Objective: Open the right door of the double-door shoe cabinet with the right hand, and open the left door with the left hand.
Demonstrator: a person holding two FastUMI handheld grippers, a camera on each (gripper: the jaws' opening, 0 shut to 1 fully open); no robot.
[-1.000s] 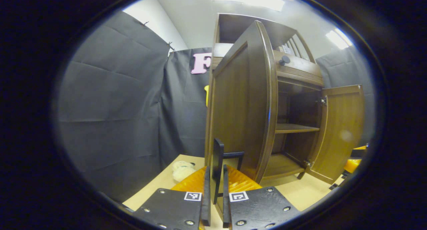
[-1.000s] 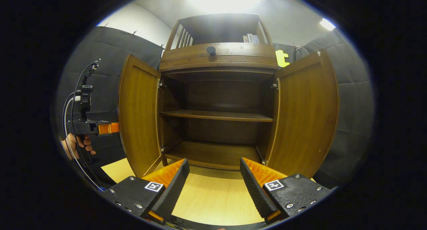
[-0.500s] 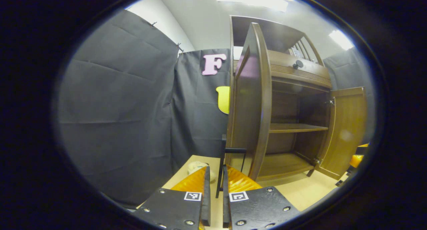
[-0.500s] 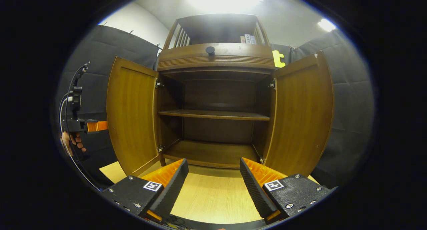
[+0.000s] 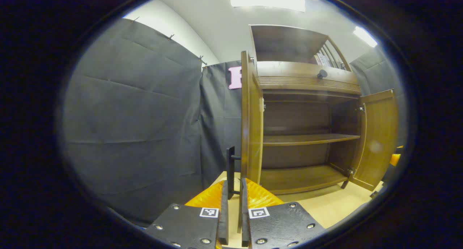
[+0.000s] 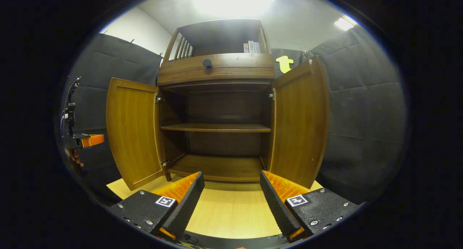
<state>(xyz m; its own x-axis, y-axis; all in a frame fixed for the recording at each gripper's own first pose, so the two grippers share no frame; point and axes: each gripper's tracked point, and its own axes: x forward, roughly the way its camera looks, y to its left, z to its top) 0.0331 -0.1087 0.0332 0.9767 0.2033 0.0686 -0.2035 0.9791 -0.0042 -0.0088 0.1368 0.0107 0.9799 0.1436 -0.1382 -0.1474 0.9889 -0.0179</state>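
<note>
The brown shoe cabinet (image 6: 217, 70) stands on a light wooden table (image 6: 231, 216) with both doors swung out. In the left gripper view the left door (image 5: 249, 126) is seen almost edge-on, and my left gripper (image 5: 233, 200) is shut on its black handle (image 5: 230, 166). The right door (image 5: 379, 137) stands wide at the far side. In the right gripper view my right gripper (image 6: 231, 196) is open and holds nothing, a short way in front of the cabinet's bottom shelf. There the left door (image 6: 132, 133) and right door (image 6: 298, 122) flank bare shelves, and the left gripper (image 6: 86, 140) is behind the left door.
A middle shelf (image 6: 217, 127) and a bottom shelf (image 6: 217, 167) lie inside. A drawer front with a round dark knob (image 6: 207, 63) sits above the doors. Black cloth walls close in on both sides. A hand (image 6: 74, 157) holds the left gripper.
The left door has swung further out with my left gripper on its handle, going from angled to nearly edge-on. The right gripper has drawn back a little, still open.
</note>
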